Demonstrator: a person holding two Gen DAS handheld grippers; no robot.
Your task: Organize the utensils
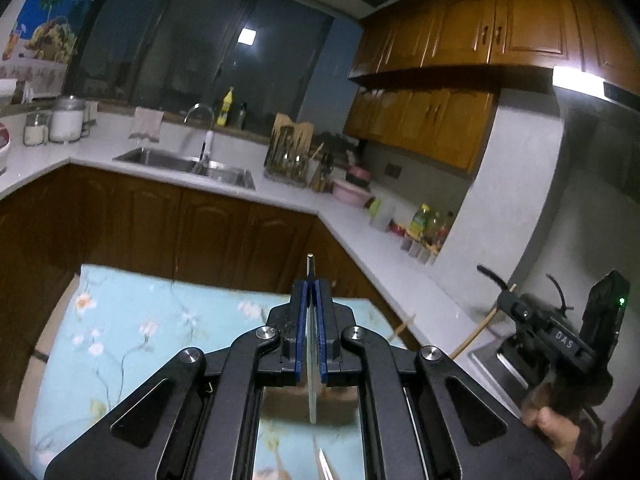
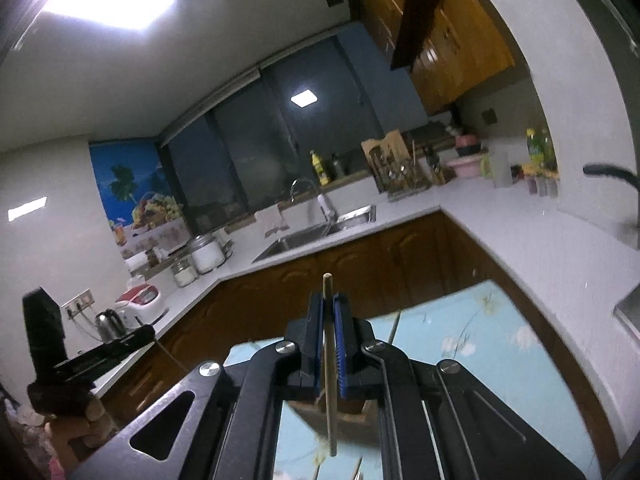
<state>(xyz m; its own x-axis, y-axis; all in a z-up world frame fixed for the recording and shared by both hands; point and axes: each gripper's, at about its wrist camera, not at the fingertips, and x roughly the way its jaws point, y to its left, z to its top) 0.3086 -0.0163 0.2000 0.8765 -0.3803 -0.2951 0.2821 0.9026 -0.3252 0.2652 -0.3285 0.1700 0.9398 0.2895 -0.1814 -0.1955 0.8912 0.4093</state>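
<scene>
My left gripper point(image 1: 311, 292) is clamped on a metal utensil point(image 1: 311, 380), pointing 12 o'clock; my right gripper point(image 2: 329, 312) pinches a wooden chopstick point(image 2: 329, 392).

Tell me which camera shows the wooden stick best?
The right wrist view: the wooden stick runs right up the middle, pinched in the shut right gripper, sharp from end to end. The left wrist view shows the stick only as a thin, blurry sliver far right, poking from that gripper.
</scene>
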